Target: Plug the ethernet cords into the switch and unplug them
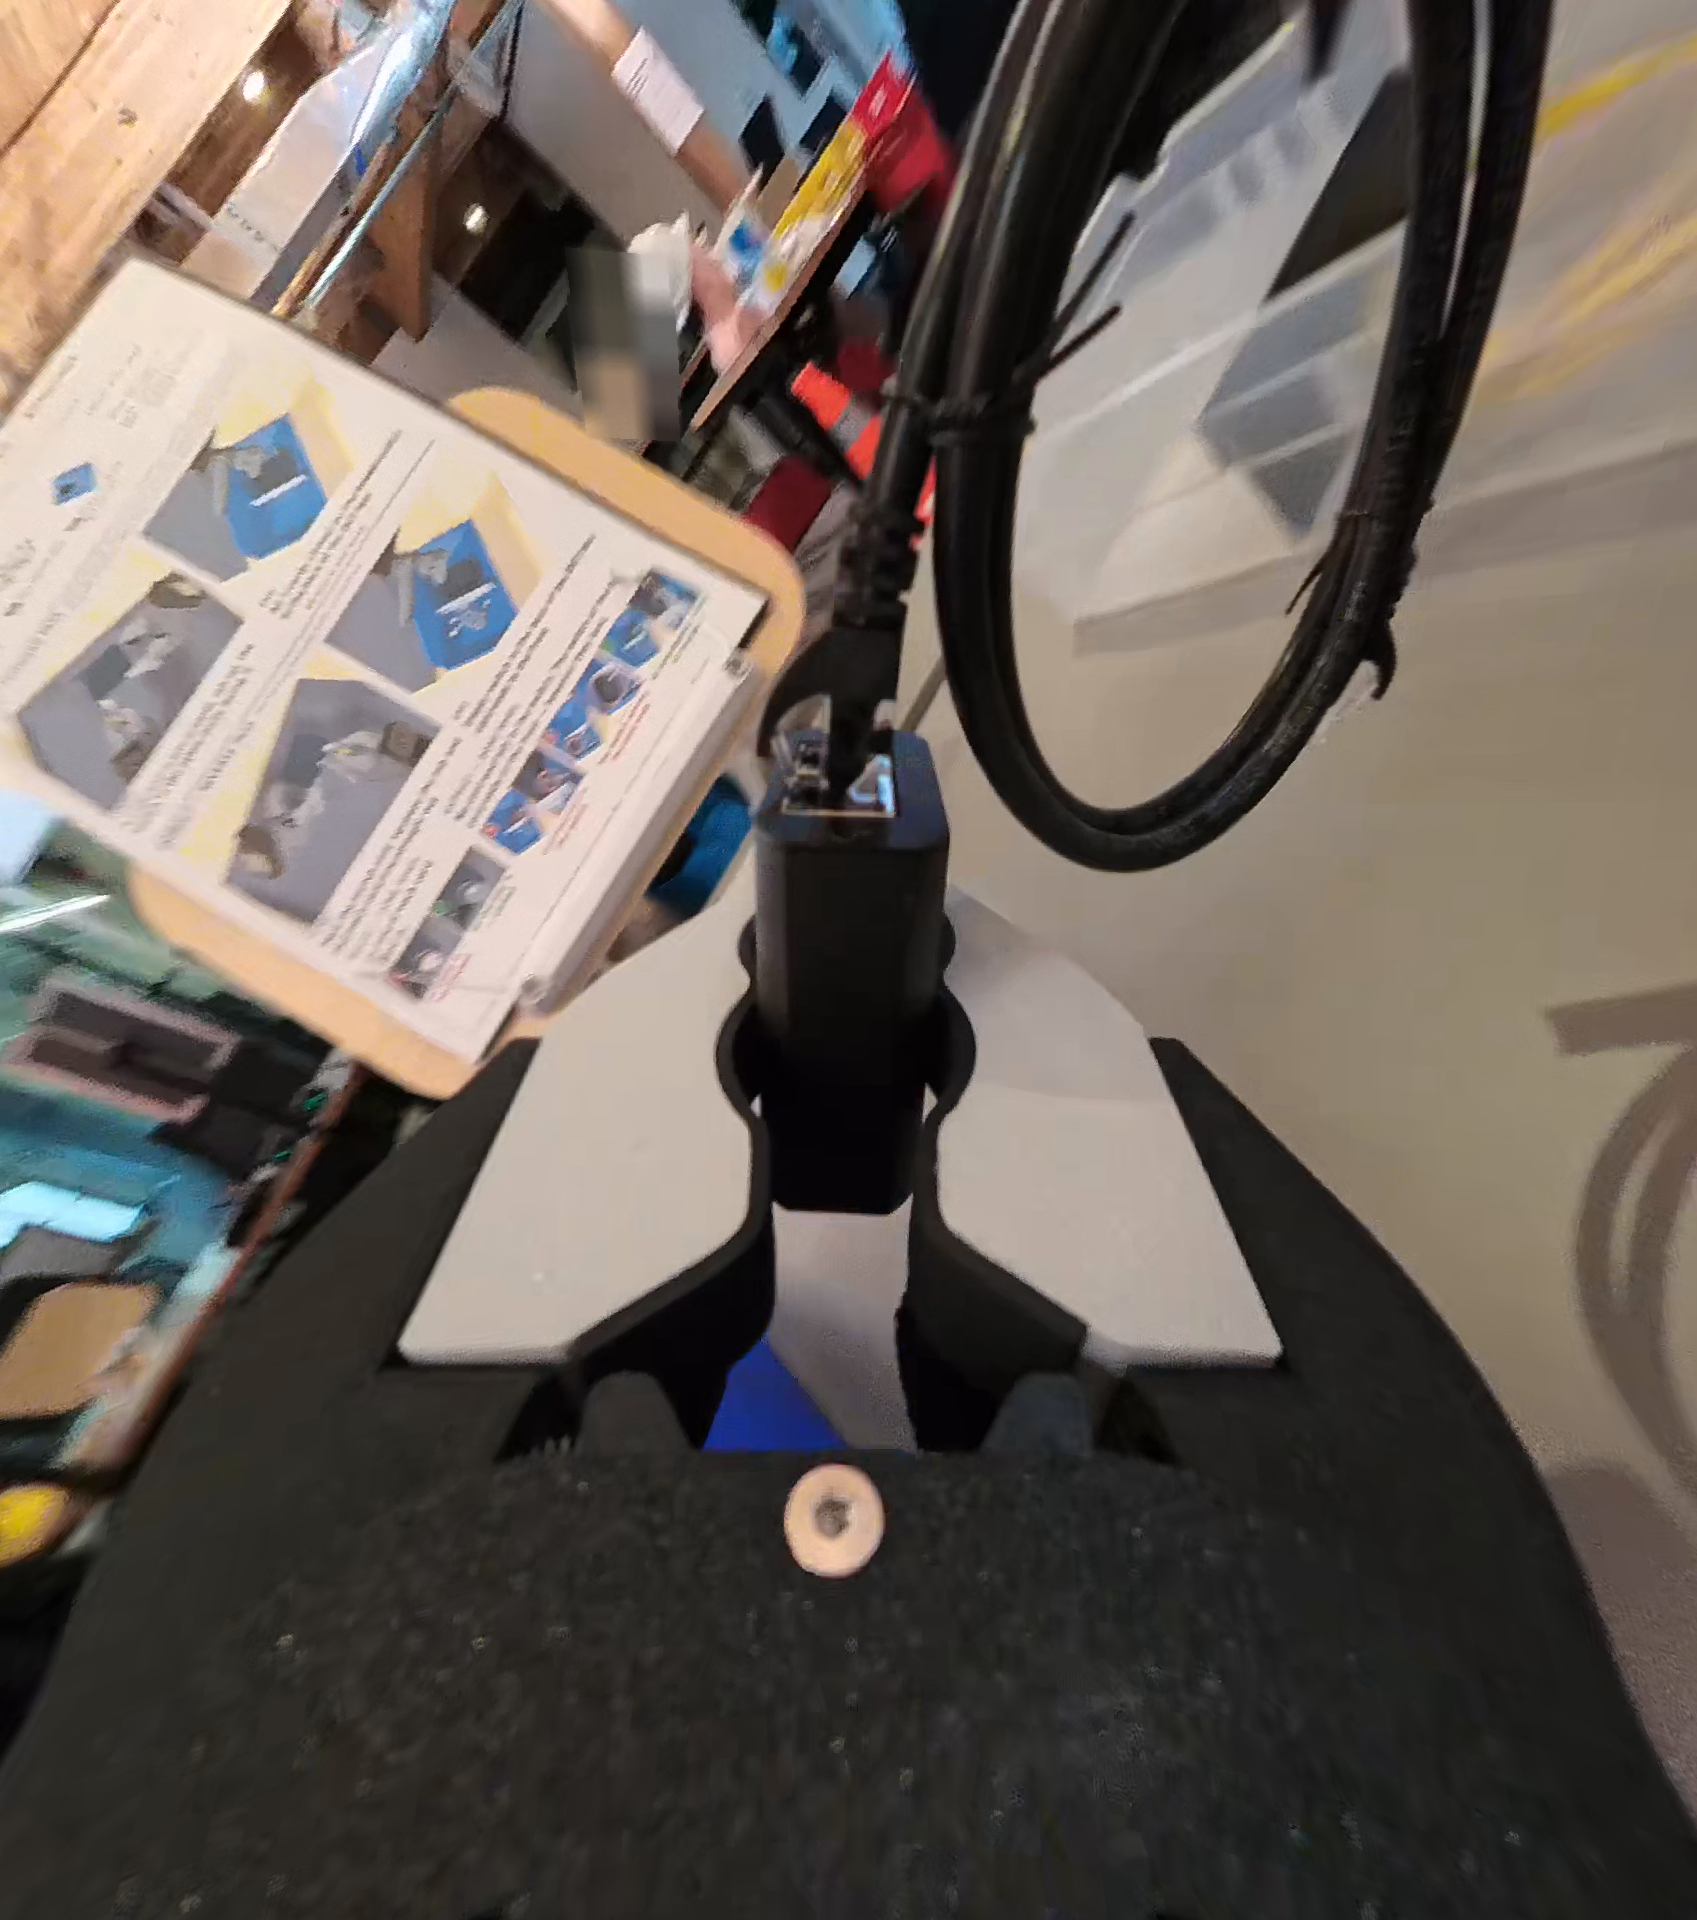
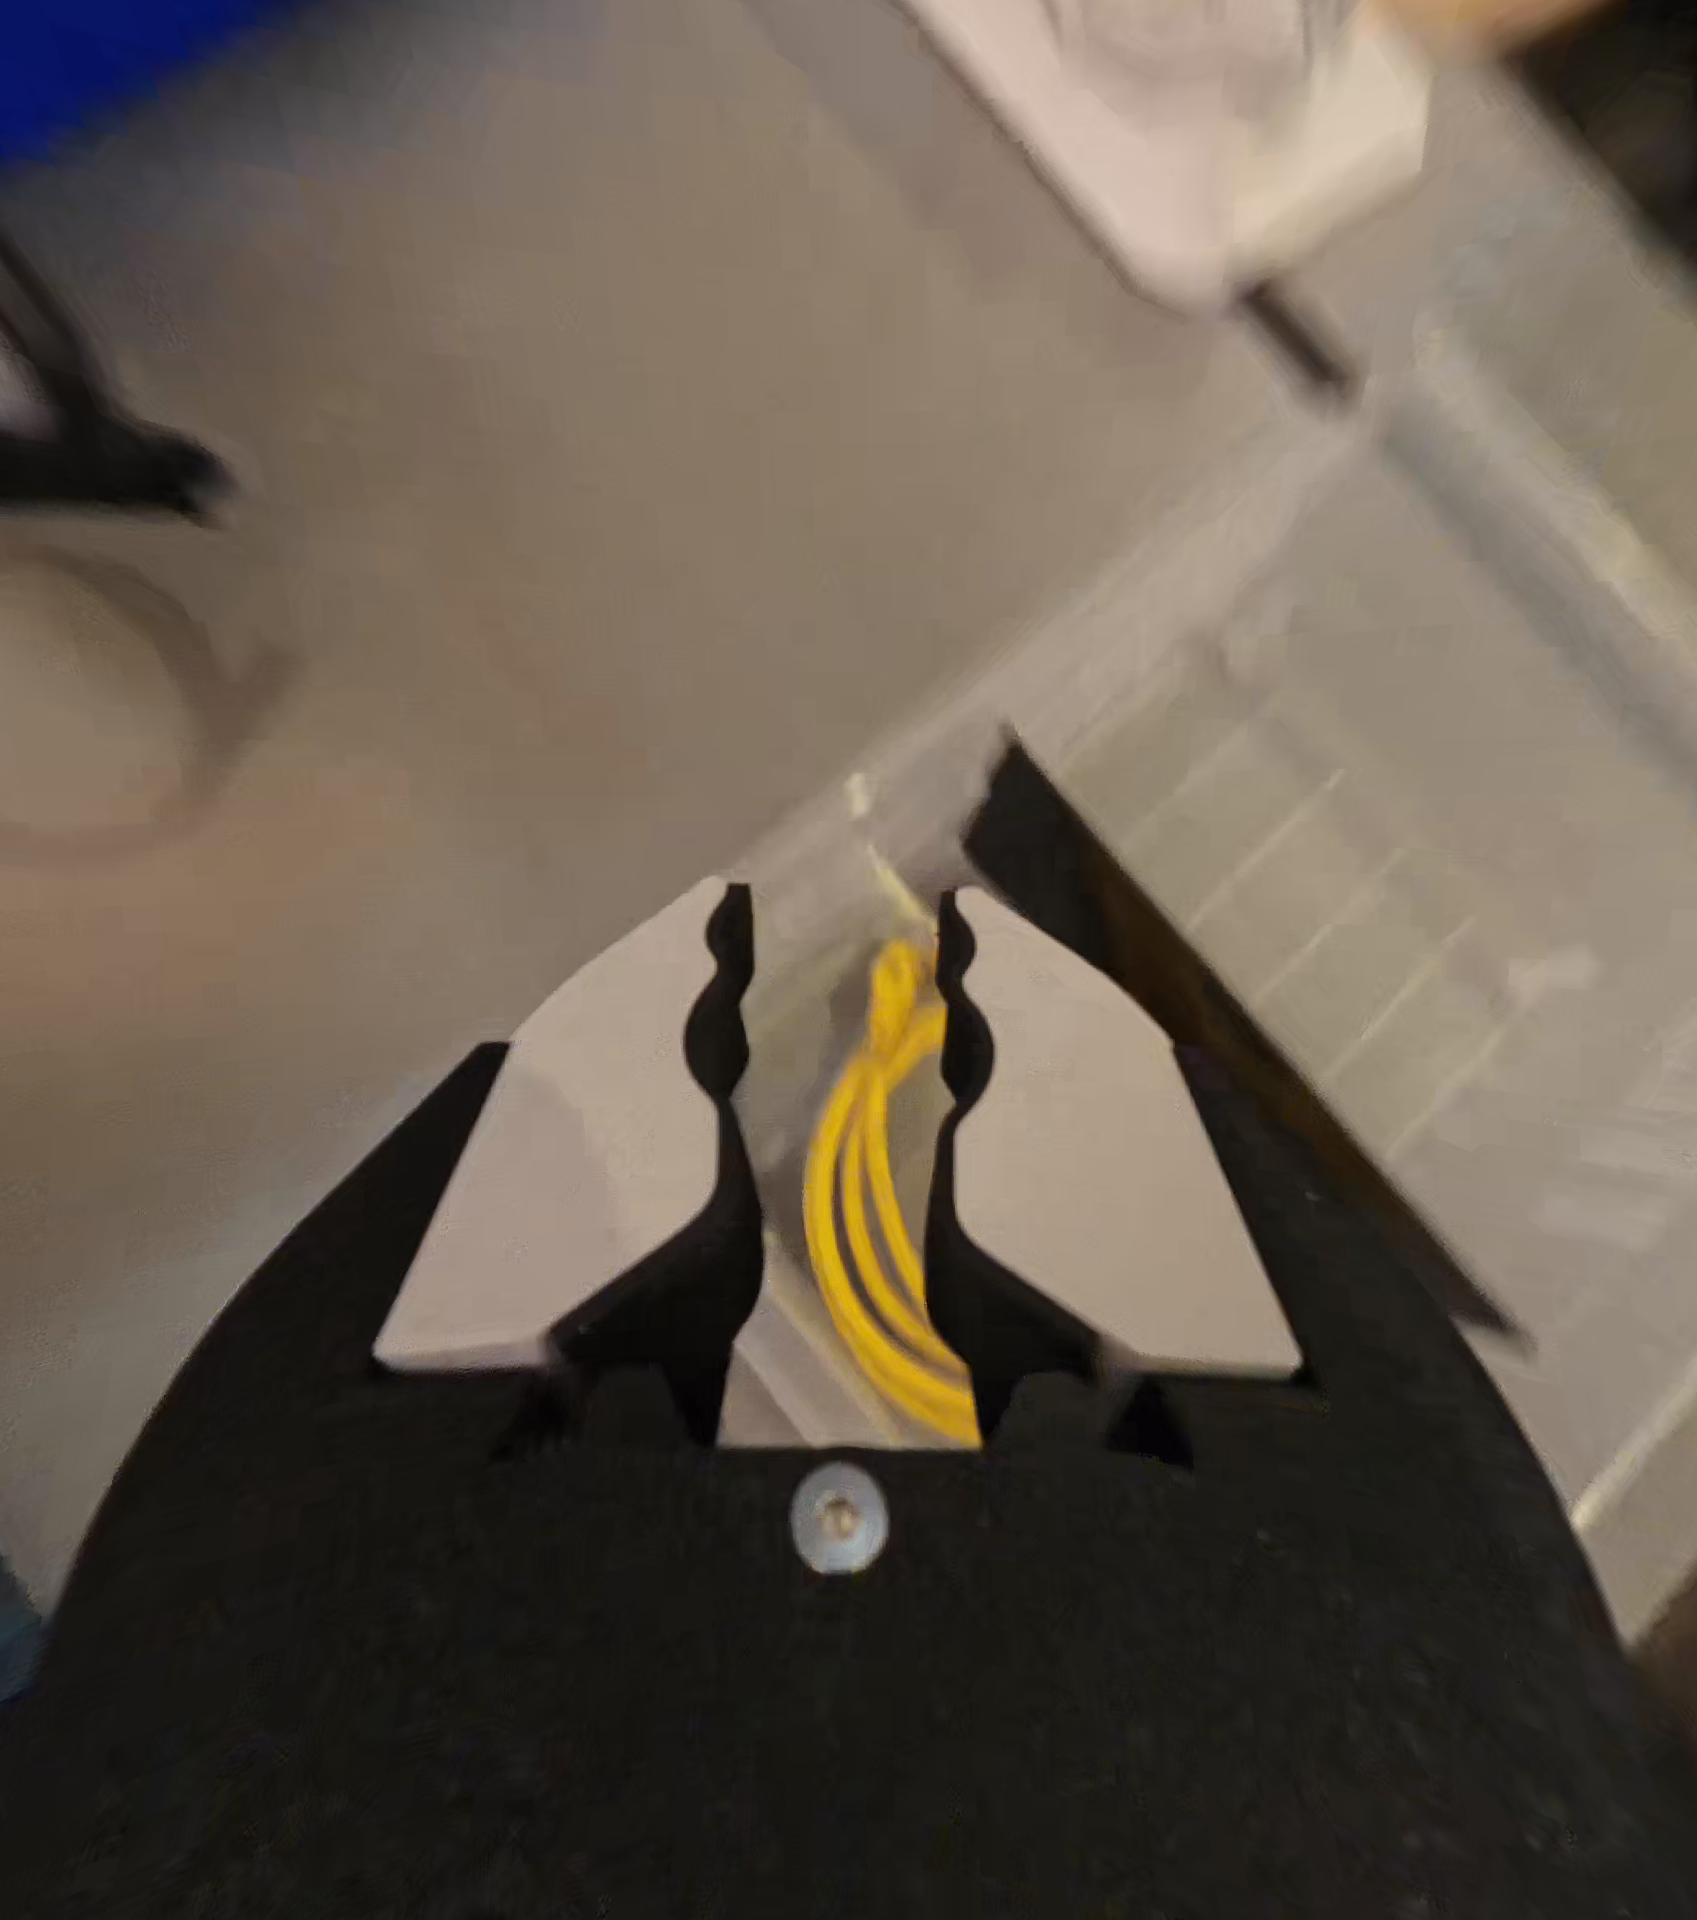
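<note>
Between left gripper fingers: black switch clamped (black cord plugged); right gripper open above yellow cord.

Left claw clamped on a black block; right claw parted.

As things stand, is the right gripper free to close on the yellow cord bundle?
Probably yes: the right gripper is open and holds nothing, and the yellow cord bundle shows between its fingers, though the blur hides how far below it lies.

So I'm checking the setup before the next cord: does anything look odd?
Only that the black switch is clamped off the table in the left gripper, a bundled black cord dangling from its port. Nothing looks damaged.
</note>
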Tool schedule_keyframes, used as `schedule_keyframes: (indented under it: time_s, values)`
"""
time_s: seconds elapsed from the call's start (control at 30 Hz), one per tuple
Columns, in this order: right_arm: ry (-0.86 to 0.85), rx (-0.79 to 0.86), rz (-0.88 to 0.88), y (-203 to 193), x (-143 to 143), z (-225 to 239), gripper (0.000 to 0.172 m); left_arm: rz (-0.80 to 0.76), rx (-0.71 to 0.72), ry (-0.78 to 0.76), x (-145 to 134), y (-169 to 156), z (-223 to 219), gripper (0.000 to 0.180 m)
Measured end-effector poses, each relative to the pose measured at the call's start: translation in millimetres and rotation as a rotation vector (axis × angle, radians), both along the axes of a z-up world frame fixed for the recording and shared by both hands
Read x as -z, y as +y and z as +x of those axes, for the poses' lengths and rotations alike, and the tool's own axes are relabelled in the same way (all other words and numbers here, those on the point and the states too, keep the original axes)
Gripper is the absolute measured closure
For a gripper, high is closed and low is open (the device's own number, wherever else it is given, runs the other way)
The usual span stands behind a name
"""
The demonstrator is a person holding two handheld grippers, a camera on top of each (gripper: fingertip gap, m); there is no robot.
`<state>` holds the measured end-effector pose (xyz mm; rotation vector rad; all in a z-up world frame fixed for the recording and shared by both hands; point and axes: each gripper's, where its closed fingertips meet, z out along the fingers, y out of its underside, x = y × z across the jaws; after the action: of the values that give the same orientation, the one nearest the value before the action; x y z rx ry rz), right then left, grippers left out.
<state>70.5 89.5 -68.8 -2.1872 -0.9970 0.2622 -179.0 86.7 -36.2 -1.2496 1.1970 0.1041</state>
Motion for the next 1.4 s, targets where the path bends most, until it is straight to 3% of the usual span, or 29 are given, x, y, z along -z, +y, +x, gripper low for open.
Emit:
schedule_keyframes:
  time_s: [0.1, 0.17, 0.27, 0.43, 0.8, 1.03, 1.4]
  values:
    - [0.132, -0.279, 0.266, -19, -50, -57, 0.142, -0.113, 0.169, -0.109, -5, -18, 13, 0.155]
    - [0.228, -0.457, 0.385, -35, -67, -98, 0.143, -0.178, 0.282, -0.165, -9, -31, 20, 0.155]
    - [0.313, -0.639, 0.461, -47, -77, -148, 0.141, -0.213, 0.416, -0.214, -15, -50, 26, 0.156]
    - [0.404, -0.888, 0.540, -75, -91, -211, 0.141, -0.242, 0.477, -0.240, -17, -58, 27, 0.155]
    - [0.490, -1.049, 0.507, -98, -87, -248, 0.151, -0.259, 0.535, -0.230, -15, -71, 34, 0.155]
    - [0.573, -1.050, 0.508, -101, -87, -255, 0.157, -0.297, 0.552, -0.238, -12, -73, 36, 0.155]
    - [0.569, -1.052, 0.475, -97, -78, -255, 0.157, -0.428, 0.549, -0.159, 5, -72, 37, 0.155]
